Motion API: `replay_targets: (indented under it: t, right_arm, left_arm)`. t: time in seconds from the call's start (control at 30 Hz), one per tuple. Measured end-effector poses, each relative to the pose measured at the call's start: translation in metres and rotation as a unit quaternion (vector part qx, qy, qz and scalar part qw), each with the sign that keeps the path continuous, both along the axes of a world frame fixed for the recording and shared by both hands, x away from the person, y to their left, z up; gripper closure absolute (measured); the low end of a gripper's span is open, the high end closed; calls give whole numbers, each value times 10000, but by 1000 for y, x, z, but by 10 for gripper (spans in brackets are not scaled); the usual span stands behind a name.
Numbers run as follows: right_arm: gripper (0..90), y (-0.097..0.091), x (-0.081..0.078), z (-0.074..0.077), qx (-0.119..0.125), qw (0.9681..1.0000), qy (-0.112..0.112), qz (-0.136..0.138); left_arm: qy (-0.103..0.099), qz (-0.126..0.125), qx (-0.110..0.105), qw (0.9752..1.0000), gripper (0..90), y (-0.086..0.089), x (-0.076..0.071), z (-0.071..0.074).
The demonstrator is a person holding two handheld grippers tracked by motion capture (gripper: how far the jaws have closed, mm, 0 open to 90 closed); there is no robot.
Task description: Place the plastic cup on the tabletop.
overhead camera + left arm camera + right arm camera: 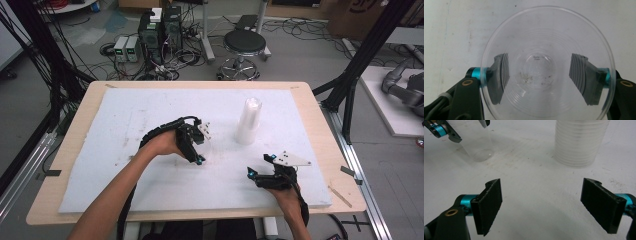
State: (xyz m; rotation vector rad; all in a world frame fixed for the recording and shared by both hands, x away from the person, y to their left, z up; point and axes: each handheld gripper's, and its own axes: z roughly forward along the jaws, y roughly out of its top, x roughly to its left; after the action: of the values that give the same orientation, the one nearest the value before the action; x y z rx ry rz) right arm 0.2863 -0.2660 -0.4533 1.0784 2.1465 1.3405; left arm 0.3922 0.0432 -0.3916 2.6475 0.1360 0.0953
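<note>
My left gripper (196, 155) points down over the middle of the white sheet (150, 110), shut on a single clear plastic cup (544, 50). Its pads (499, 77) press the cup's wall from both sides, below the rim, and I look straight into the cup's mouth. In the right gripper view that cup (477, 145) hangs slightly tilted from the left gripper (461, 126), its base at the sheet; whether it touches I cannot tell. A tall stack of clear cups (248, 120) stands upright to the right. My right gripper (260, 165) rests low near the front right, open, with nothing between its jaws (541, 202).
The white sheet covers most of a wooden table (320, 130). Beyond the far edge are a black stool (244, 45), computer boxes (160, 30) and loose cables on the floor. Black frame posts (350, 95) rise at the right side.
</note>
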Motion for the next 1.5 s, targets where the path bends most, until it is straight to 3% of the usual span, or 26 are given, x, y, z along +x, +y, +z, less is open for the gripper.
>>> replay_targets:
  t: [0.17, 0.3, 0.6, 0.73, 0.83, 0.93, 1.07, 1.27, 1.47, 1.5]
  right_arm:
    - [171, 0, 0, 0, 3, 10000, -9, 7]
    - [171, 0, 0, 0, 15, 10000, 14, 6]
    - [171, -1, 0, 0, 27, 10000, 4, 18]
    - [171, -1, 1, 0, 35, 10000, 18, 25]
    - [171, -1, 1, 0, 51, 10000, 61, 19]
    - [171, -2, 2, 0, 73, 9999, 71, 22]
    - [171, -2, 2, 0, 91, 9999, 47, 33]
    - [171, -3, 1, 0, 119, 9999, 70, 33]
    - [171, -4, 1, 0, 173, 9998, -9, 36]
    - [171, -4, 0, 0, 189, 9998, -6, 36]
  left_arm:
    - [-87, 154, 12, 9998, 263, 1, 0, -3]
    - [-8, 138, 21, 9999, 166, -2, 0, -7]
    - [105, 163, 27, 9998, 113, -5, 1, -9]
    - [157, 208, 113, 9996, 103, 2, 1, -9]
    - [188, 258, -21, 9995, 100, 9, 2, -6]
    - [203, 211, 29, 9996, 100, 14, 1, -4]
    - [229, 315, -113, 9992, 100, 28, -3, -2]
    - [93, 625, -418, 9971, 100, 64, -18, 2]
    - [-53, 1016, -896, 9908, 101, 106, -42, 5]
    - [-87, 1116, -1026, 9884, 101, 113, -48, 4]
